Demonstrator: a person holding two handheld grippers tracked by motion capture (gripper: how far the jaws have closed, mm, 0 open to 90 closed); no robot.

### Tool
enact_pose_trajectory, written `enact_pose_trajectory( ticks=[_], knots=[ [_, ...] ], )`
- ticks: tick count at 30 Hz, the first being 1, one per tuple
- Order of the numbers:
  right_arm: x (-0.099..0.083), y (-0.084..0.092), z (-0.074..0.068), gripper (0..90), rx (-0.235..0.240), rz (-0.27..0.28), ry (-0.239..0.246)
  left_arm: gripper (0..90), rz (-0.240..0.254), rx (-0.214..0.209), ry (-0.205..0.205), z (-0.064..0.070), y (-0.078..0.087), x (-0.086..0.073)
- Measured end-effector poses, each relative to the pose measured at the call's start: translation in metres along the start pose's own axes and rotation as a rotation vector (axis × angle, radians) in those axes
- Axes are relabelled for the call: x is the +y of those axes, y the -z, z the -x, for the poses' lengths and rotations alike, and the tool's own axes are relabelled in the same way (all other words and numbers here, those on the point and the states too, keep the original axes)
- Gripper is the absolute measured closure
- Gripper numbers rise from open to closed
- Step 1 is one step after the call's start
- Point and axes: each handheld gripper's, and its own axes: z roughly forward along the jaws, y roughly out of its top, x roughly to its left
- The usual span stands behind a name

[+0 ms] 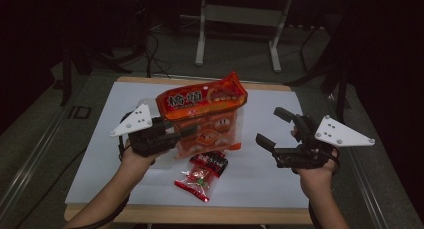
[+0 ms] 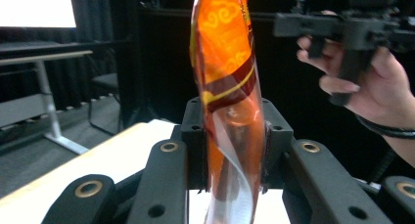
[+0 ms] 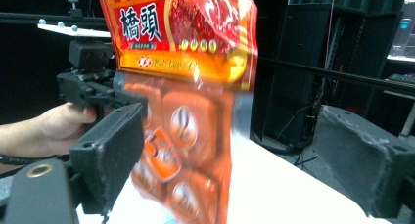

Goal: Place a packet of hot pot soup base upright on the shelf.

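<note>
Clearly the left gripper [image 1: 184, 133] has its jaws pinching the left edge of the orange snack bag [image 1: 205, 116], held upright above the white bench [image 1: 280, 184]. Bag looks light, glossy, crinkly plastic film: flat printed header on top, clear lower part showing small wrapped pieces, so it should flop and slip; best grip is the flat side seam or header. Below it, near side, two small red packets [image 1: 202, 175] lie on the bench, soft and shiny. Right gripper [image 1: 272, 126] sits just right of the bag, jaws spread wide, holding nothing.
</note>
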Motion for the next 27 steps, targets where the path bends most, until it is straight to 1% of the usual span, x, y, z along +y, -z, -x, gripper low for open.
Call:
enact_pose_trajectory(
  ticks=[1,4,6,10,11,13,15,17,19,21,23,24,26,27],
  knots=[
    [-0.001,0.001,0.001,11.5,0.003,-0.002,-0.006,71.5,0.005,0.015,-0.002,-0.002,0.002,0.001],
    [-0.005,0.002,0.002,11.6,-0.009,-0.014,-0.011,71.5,0.03,0.081,-0.015,-0.008,0.01,0.001],
    [-0.008,0.002,0.002,11.5,-0.004,-0.032,-0.008,71.5,0.049,0.104,-0.011,-0.012,0.014,0.001],
    [-0.013,0.0,0.002,11.6,-0.011,-0.056,-0.001,71.5,0.072,0.171,-0.015,-0.021,0.022,0.0],
    [-0.014,0.0,0.002,11.6,-0.016,-0.06,0.002,71.5,0.077,0.185,-0.009,-0.024,0.024,-0.001],
    [-0.016,-0.001,0.002,11.6,-0.015,-0.066,0.0,71.5,0.097,0.229,-0.002,-0.029,0.027,-0.002],
    [-0.018,-0.002,0.002,11.7,-0.023,-0.076,0.004,71.5,0.108,0.266,-0.005,-0.036,0.031,-0.003],
    [-0.02,-0.002,0.002,11.8,-0.019,-0.084,0.003,71.5,0.125,0.297,0.001,-0.044,0.036,-0.006],
    [-0.022,-0.001,0.003,11.8,-0.02,-0.09,0.001,71.5,0.134,0.317,-0.003,-0.05,0.04,-0.009],
    [-0.024,-0.001,0.004,12.0,-0.017,-0.096,-0.005,71.5,0.141,0.353,-0.023,-0.055,0.043,-0.012],
    [-0.025,0.0,0.005,13.1,-0.017,-0.104,-0.008,71.4,0.139,0.378,-0.022,-0.06,0.047,-0.016],
    [-0.026,0.0,0.005,13.2,-0.018,-0.106,-0.006,71.5,0.14,0.388,-0.017,-0.062,0.048,-0.018],
    [-0.027,0.0,0.005,13.2,-0.019,-0.11,-0.008,71.5,0.14,0.388,-0.017,-0.062,0.048,-0.018],
    [-0.03,-0.001,0.006,13.2,-0.015,-0.11,-0.015,71.5,0.145,0.414,-0.013,-0.07,0.053,-0.028]
  ],
)
